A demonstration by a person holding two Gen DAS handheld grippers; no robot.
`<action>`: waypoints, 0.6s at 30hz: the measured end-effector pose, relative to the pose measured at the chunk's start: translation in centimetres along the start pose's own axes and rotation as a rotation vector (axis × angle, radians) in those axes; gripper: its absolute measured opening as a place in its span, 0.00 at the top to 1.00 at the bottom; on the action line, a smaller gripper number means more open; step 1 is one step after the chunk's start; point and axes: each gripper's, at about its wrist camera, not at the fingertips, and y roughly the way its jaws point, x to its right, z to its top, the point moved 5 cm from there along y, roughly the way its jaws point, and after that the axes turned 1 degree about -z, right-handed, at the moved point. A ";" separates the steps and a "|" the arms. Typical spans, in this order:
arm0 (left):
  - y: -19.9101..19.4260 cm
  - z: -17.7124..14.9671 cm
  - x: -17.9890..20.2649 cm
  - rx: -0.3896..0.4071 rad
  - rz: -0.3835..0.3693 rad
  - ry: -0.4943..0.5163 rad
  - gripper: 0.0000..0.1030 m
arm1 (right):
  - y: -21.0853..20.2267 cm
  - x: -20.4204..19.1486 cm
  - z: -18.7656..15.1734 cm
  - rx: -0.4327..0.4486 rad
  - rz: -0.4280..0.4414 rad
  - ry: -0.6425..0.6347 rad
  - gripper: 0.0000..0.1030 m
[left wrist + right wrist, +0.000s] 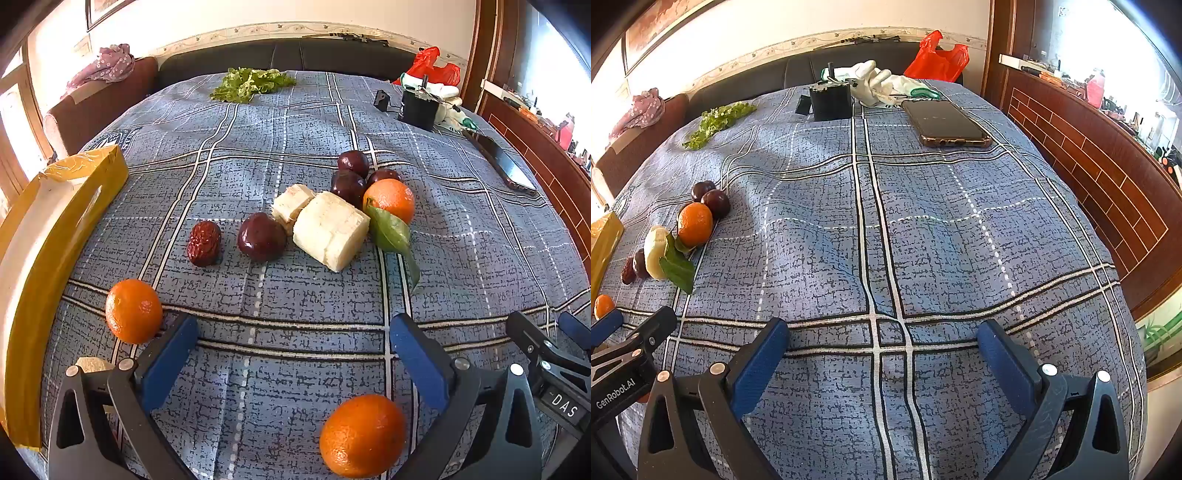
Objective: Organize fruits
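Fruit lies scattered on a blue checked cloth. My left gripper (291, 332) is open above bare cloth, an orange (362, 435) low between its arms and another orange (133, 311) just left of its left finger. Farther off lie a wrinkled red date (204, 243), a dark plum (261, 237), two pale sugarcane pieces (330, 230), a leafy orange (389, 201) and three more plums (352, 177). My right gripper (882, 334) is open over bare cloth, with the same fruit cluster (694, 219) far to its left. The left gripper (631, 339) shows at that view's left edge.
A yellow-rimmed tray (40, 236) stands at the left edge. At the back are lettuce (251, 84), a black box (419, 107), white gloves (875, 86), a red bag (938, 59) and a phone (947, 123). A wooden panel (1089, 173) borders the right side.
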 end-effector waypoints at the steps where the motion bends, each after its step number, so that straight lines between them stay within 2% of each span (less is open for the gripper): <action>1: 0.0 0.0 0.0 -0.003 -0.001 -0.001 0.00 | 0.0 0.0 0.0 0.000 0.000 0.000 0.00; 18: -0.3 -0.4 -0.1 -0.024 0.010 -0.014 0.00 | 0.0 0.0 0.0 -0.001 0.000 0.000 0.00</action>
